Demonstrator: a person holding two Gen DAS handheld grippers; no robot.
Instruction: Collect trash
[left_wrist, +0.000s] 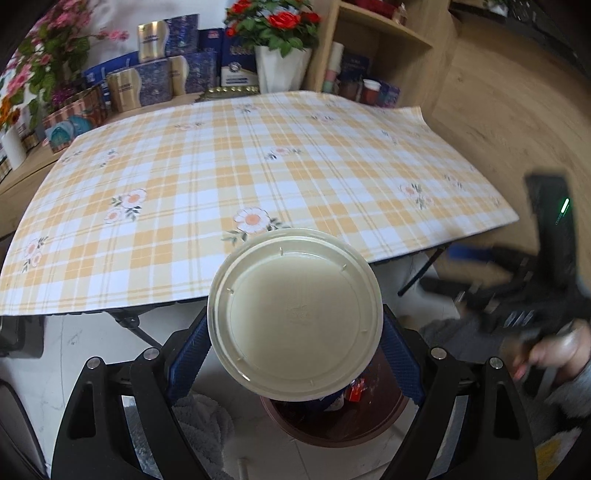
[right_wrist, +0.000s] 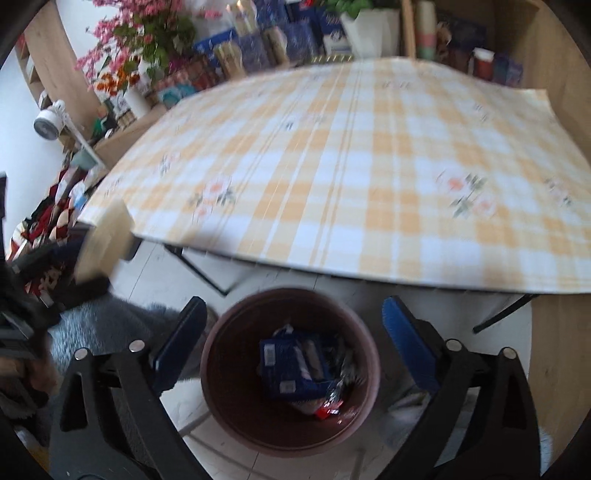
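Note:
My left gripper (left_wrist: 294, 354) is shut on a cream round plastic container (left_wrist: 294, 314), whose flat base faces the camera. It hangs over the brown trash bin (left_wrist: 384, 417) on the floor, below the table's front edge. My right gripper (right_wrist: 293, 343) is open and empty, held above the same brown bin (right_wrist: 221, 369), which holds a blue snack wrapper (right_wrist: 291, 365) and a red wrapper (right_wrist: 327, 410). The cream container also shows blurred at the left of the right wrist view (right_wrist: 103, 240). The right gripper appears blurred at the right of the left wrist view (left_wrist: 546, 288).
A folding table with a yellow plaid flowered cloth (left_wrist: 258, 166) stands behind the bin. Boxes, flower pots (left_wrist: 280, 66) and a wooden shelf (left_wrist: 373, 48) line the back. A grey fluffy rug (right_wrist: 110, 325) lies left of the bin.

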